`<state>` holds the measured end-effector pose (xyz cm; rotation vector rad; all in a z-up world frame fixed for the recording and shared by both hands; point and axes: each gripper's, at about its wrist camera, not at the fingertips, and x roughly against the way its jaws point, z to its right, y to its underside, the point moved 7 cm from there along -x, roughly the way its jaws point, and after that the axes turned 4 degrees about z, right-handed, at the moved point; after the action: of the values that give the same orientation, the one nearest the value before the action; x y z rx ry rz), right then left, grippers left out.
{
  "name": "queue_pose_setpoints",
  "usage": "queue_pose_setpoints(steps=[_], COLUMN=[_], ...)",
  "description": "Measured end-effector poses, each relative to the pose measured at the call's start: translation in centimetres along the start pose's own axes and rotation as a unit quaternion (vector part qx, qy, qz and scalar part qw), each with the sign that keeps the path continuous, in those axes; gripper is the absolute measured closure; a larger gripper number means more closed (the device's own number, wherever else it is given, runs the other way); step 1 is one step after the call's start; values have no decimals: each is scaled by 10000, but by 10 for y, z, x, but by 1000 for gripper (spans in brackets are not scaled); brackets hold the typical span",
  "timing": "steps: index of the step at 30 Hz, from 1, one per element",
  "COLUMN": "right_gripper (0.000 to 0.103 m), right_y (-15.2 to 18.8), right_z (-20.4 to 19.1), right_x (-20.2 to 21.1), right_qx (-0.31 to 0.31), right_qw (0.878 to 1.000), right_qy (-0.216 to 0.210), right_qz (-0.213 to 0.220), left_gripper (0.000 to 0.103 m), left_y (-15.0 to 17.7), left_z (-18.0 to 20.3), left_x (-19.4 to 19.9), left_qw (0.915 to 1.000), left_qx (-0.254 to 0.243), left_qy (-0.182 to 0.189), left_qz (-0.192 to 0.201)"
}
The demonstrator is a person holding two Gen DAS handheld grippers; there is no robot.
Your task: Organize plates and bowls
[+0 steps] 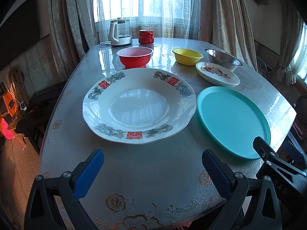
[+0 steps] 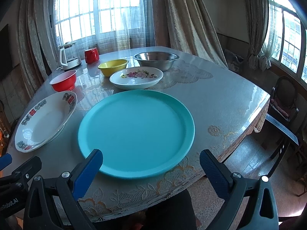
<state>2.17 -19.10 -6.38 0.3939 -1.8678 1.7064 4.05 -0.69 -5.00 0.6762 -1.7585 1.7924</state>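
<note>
A large white plate with red characters (image 1: 138,105) (image 2: 45,119) lies in the middle of the table, just ahead of my left gripper (image 1: 152,164), which is open and empty above the near edge. Beside it to the right lies a teal plate (image 1: 233,119) (image 2: 136,132); my right gripper (image 2: 150,164) hangs open at its near rim, holding nothing. Farther back stand a red bowl (image 1: 134,56) (image 2: 64,80), a yellow bowl (image 1: 187,56) (image 2: 113,66), a small floral plate (image 1: 217,73) (image 2: 136,76) and a steel bowl (image 1: 223,58) (image 2: 155,59).
A glass kettle (image 1: 120,31) (image 2: 68,56) and a red mug (image 1: 146,36) (image 2: 91,55) stand at the far edge by the curtained window. A dark chair (image 2: 284,103) stands off the table's right side. The lace-patterned table (image 1: 153,182) ends just under my grippers.
</note>
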Motion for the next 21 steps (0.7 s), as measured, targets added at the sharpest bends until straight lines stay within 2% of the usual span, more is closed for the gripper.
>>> queue_pose_setpoints(steps=[6, 10, 13, 14, 16, 19, 21], right_gripper=[0, 0, 0, 0, 0, 0, 0], right_y=[1, -2, -7, -10, -16, -23, -26], right_z=[1, 4, 12, 15, 20, 28, 36], right_x=[-3, -4, -5, -6, -9, -12, -18], right_qx=[-11, -45, -134, -147, -174, -167, -173], right_qw=[10000, 10000, 9999, 9998, 9995, 9985, 9985], right_qy=[-4, 4, 39, 4, -156, -396, -410], right_qz=[-58, -22, 67, 98, 197, 333, 310], left_gripper=[0, 0, 0, 0, 0, 0, 0], left_y=[0, 0, 2, 2, 2, -3, -5], left_z=[0, 5, 11, 13, 17, 29, 38], left_x=[2, 2, 0, -1, -1, 2, 3], left_qw=[10000, 9996, 9967, 9933, 9875, 9864, 9875], left_qx=[-5, -15, 147, 291, 473, 311, 126], left_qy=[52, 267, 792, 1114, 1498, 1610, 1566], left_qz=[6, -4, -103, -135, -157, -92, -95])
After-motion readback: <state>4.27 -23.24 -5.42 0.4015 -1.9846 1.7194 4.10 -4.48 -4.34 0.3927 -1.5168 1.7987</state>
